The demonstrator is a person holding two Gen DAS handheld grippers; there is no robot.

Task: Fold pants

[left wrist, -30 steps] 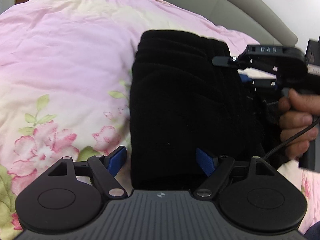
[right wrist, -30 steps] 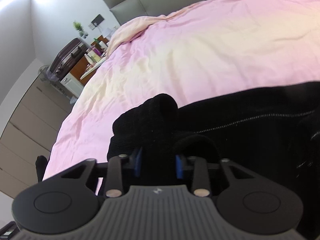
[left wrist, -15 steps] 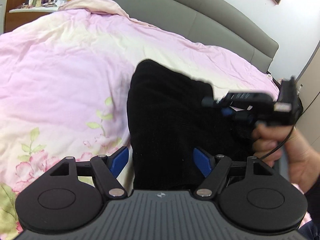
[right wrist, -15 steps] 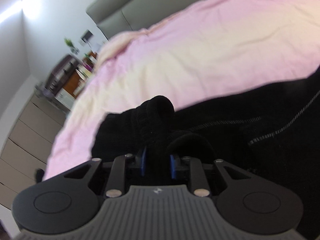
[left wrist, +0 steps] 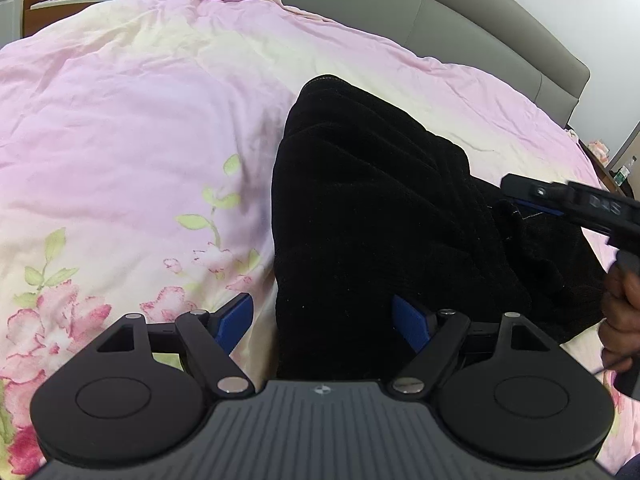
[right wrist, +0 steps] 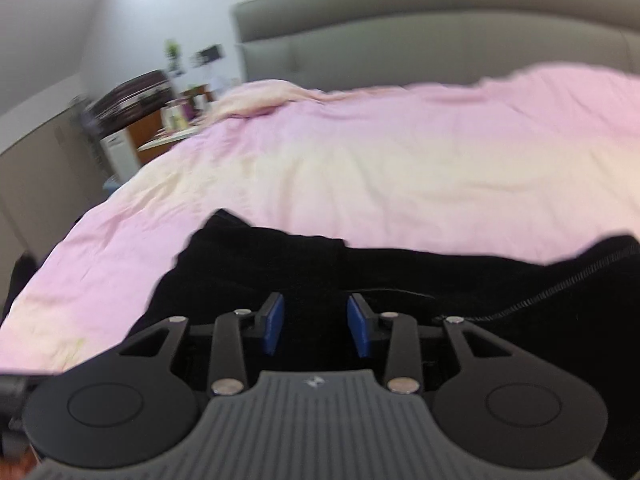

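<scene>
Each gripper [left wrist: 322, 322] is showing black linkage arms with silver screws, blue pads [right wrist: 274, 322] and a ribbed grey housing (small logo at its top edge).

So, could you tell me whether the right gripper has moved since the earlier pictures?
Yes: the right gripper swung round toward the headboard, its jaws just opening off the pants.

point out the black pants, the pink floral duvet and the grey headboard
black pants [left wrist: 372, 216], left wrist view, middle of the folded top layer
pink floral duvet [left wrist: 132, 128], left wrist view, bare pink area left of the pants
grey headboard [right wrist: 420, 36], right wrist view, padded front panel
</scene>
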